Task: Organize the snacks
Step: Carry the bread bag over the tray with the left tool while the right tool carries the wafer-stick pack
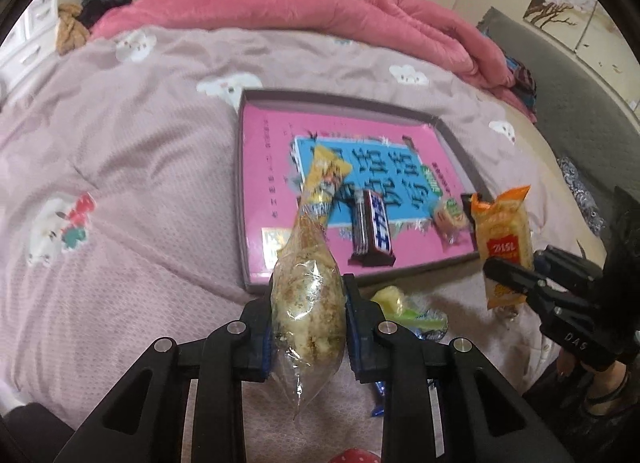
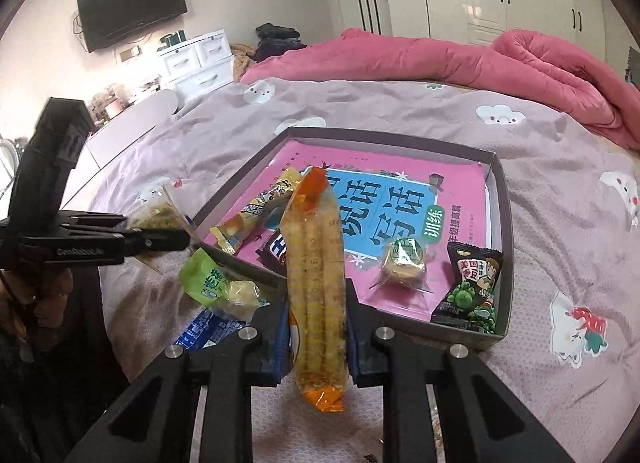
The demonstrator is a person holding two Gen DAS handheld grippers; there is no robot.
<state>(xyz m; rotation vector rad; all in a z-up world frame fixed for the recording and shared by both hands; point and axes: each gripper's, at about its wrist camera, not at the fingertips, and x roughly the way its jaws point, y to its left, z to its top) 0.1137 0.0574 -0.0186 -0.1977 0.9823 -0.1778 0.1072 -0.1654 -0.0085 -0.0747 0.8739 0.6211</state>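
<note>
My left gripper (image 1: 308, 311) is shut on a clear bag with a crumbly pastry (image 1: 308, 299), held just before the near edge of the shallow box (image 1: 256, 287). My right gripper (image 2: 318, 327) is shut on an orange packet of yellow wafer sticks (image 2: 318, 271), held over the box's near rim (image 2: 400, 317). It also shows in the left wrist view (image 1: 506, 239). In the box lie a dark chocolate bar (image 1: 372, 231), a small round cake (image 2: 402, 263), a black pea packet (image 2: 470, 287) and a yellow packet (image 2: 256, 215).
A green packet with a yellow sweet (image 2: 218, 283) and a blue wrapper (image 2: 204, 333) lie on the pink bedspread (image 1: 140, 223) before the box. A rolled pink blanket (image 2: 520, 63) lies at the bed's far side.
</note>
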